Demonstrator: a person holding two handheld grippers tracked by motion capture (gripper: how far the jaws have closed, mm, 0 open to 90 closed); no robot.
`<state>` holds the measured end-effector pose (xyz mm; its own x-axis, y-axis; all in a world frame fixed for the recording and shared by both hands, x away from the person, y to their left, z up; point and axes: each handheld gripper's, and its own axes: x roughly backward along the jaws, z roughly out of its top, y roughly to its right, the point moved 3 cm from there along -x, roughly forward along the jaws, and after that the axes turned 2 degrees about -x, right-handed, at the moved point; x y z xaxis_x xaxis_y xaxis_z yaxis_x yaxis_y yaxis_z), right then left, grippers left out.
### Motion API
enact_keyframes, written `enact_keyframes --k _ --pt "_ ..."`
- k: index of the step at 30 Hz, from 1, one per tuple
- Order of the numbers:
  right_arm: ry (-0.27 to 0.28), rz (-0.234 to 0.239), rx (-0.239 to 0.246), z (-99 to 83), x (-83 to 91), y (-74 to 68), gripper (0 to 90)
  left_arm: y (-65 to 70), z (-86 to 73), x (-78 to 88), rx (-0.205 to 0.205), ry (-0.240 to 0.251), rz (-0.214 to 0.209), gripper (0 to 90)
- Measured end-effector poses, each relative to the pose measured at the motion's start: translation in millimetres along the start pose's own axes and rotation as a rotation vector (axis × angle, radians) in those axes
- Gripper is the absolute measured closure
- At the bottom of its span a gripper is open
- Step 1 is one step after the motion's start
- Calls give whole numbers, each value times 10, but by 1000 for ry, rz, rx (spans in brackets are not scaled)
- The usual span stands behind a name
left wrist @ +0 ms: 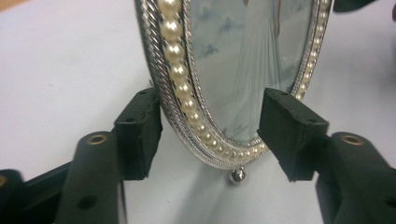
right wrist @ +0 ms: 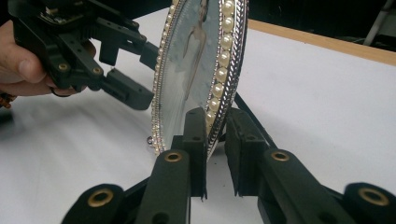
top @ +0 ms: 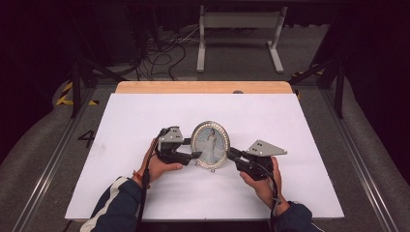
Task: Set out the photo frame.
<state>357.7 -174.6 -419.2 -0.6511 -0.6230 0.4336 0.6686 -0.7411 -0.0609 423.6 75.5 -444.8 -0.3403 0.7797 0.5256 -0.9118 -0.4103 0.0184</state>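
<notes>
An oval silver picture frame point(top: 211, 144) with a pearl rim stands upright in the middle of the white table top point(top: 135, 116), holding a photo of a figure in a long dress. My left gripper point(top: 193, 153) is open at the frame's left edge. In the left gripper view the frame point(left wrist: 233, 70) sits between the spread jaws of that gripper point(left wrist: 210, 135), one pad behind it and one in front of the glass. My right gripper point(top: 231, 153) is shut on the right rim. The right gripper view shows its pads point(right wrist: 196, 130) pinching the pearl edge point(right wrist: 219, 79).
A wooden strip point(top: 203, 87) runs along the table's far edge. Beyond it are cables and a grey metal stand point(top: 239, 38) on the floor. The frame rests on a small ball foot point(left wrist: 237, 175). White surface stretches to both sides of the frame.
</notes>
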Motion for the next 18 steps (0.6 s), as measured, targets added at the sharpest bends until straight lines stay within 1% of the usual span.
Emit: enact_keyframes --k 1,2,4,5,6,7,10,11,14,16,18 --pt "-2 -1 -1 -1 -3 -1 805 -7 6 18 10 19 4 471" --pt "0 -6 3 -1 -6 1 810 -9 9 31 15 26 11 514" --pt "1 -6 -2 -2 -8 2 812 -12 6 35 11 22 18 566" --pt "2 -8 1 -3 -8 0 811 -27 -5 50 23 24 21 594" --pt "2 -10 -1 -3 -8 -3 812 -27 -5 50 23 24 21 619" --pt "3 -9 0 -3 -11 -2 811 -34 -13 61 33 30 18 628" --pt "2 -10 -1 -3 -15 3 810 -16 -15 71 32 23 27 640" --pt "1 -18 4 -7 -24 11 802 -13 -15 80 26 22 33 658" --pt "-2 -24 6 -8 -33 23 796 -2 -15 96 35 28 29 676" --pt "-6 -17 12 -5 -40 43 794 10 -17 100 28 24 40 676" --pt "-4 -15 5 1 -49 46 793 27 -18 107 20 12 50 670"
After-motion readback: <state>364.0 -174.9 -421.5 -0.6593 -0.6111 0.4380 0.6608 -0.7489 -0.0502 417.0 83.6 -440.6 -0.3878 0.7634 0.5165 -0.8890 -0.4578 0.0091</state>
